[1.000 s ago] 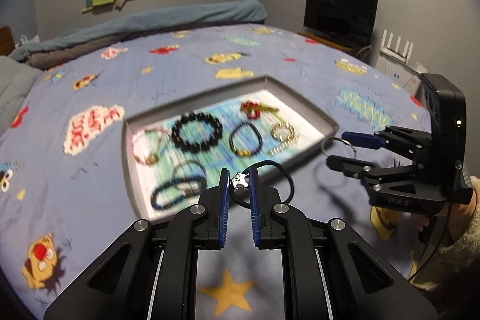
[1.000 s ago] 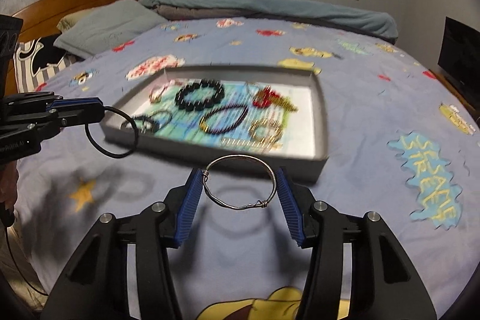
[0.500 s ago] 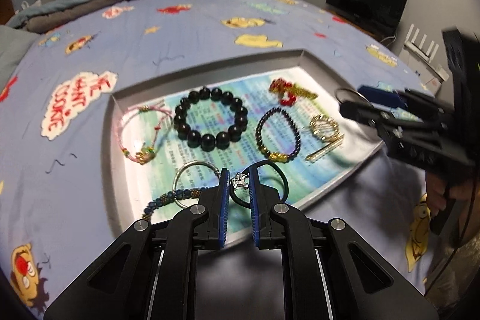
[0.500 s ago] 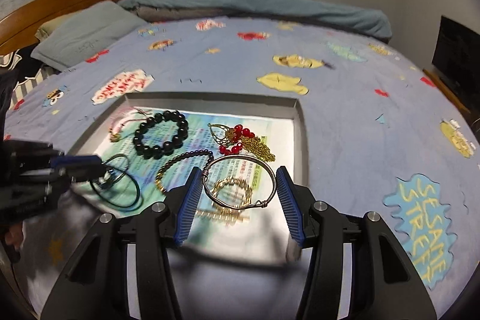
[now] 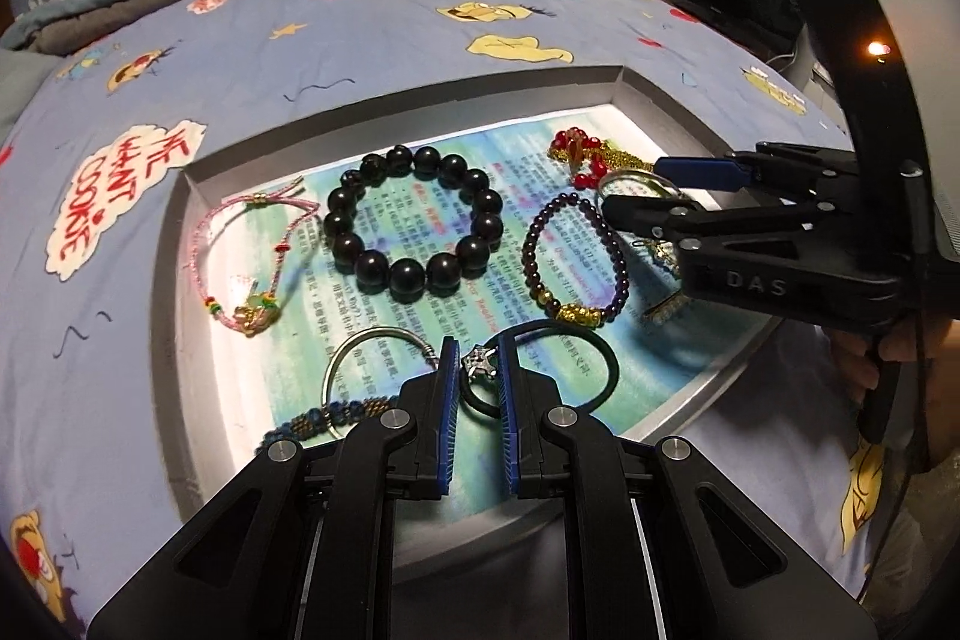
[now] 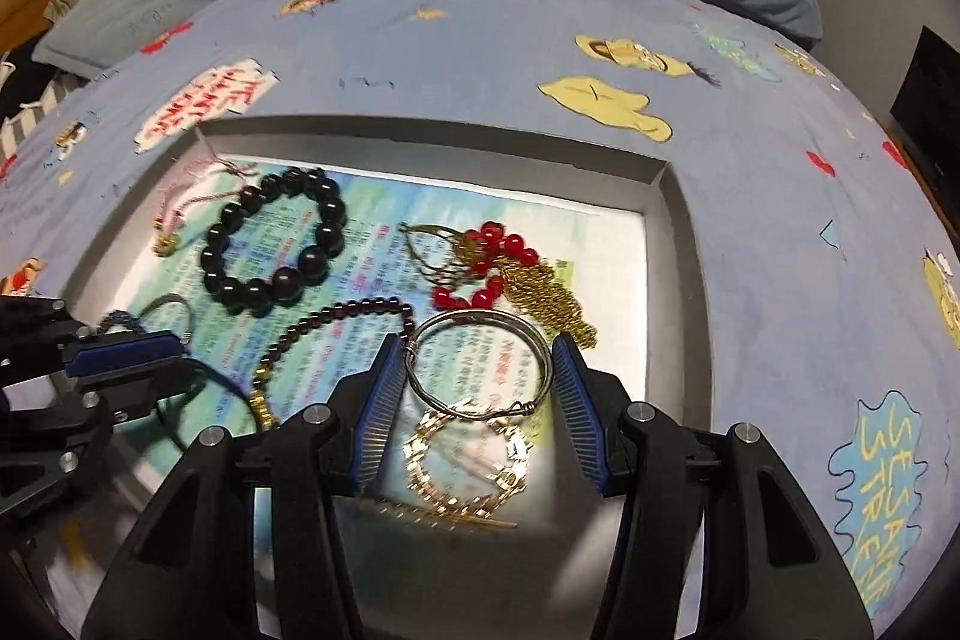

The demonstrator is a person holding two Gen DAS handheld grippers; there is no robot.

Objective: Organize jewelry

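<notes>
Gray tray [image 5: 180, 196] on the blue cartoon bedspread [image 5: 372, 28], with a bright printed sheet inside. Near edge of the tray hidden behind the black arms in both views.

In the left wrist view, from the left: pink string bracelet [image 5: 207, 244], clear to see. Then blue beaded bracelet [image 5: 327, 415] and plain silver ring [image 5: 336, 358], both partly hidden behind the left gripper [image 5: 479, 370]. Big black bead bracelet [image 5: 414, 220] in the middle, in full view. Left jaws nearly closed, pinching a small silver star charm [image 5: 478, 363] on a black cord loop [image 5: 609, 364], held low over the tray's near side. Cannot tell if the loop touches the sheet. Further right, purple bead bracelet [image 5: 576, 256] with gold beads. Red bead and gold chain piece [image 5: 576, 151] cut off by the right gripper [image 5: 648, 190] and a bit blurry.

In the right wrist view, left side smeared and hard to read. Right jaws half spread, squeezing a silver wire bangle [image 6: 480, 364] from both sides, above the tray's right part. Under it a gold link bracelet [image 6: 468, 466], fuzzy, and a thin gold bar [image 6: 438, 514].
</notes>
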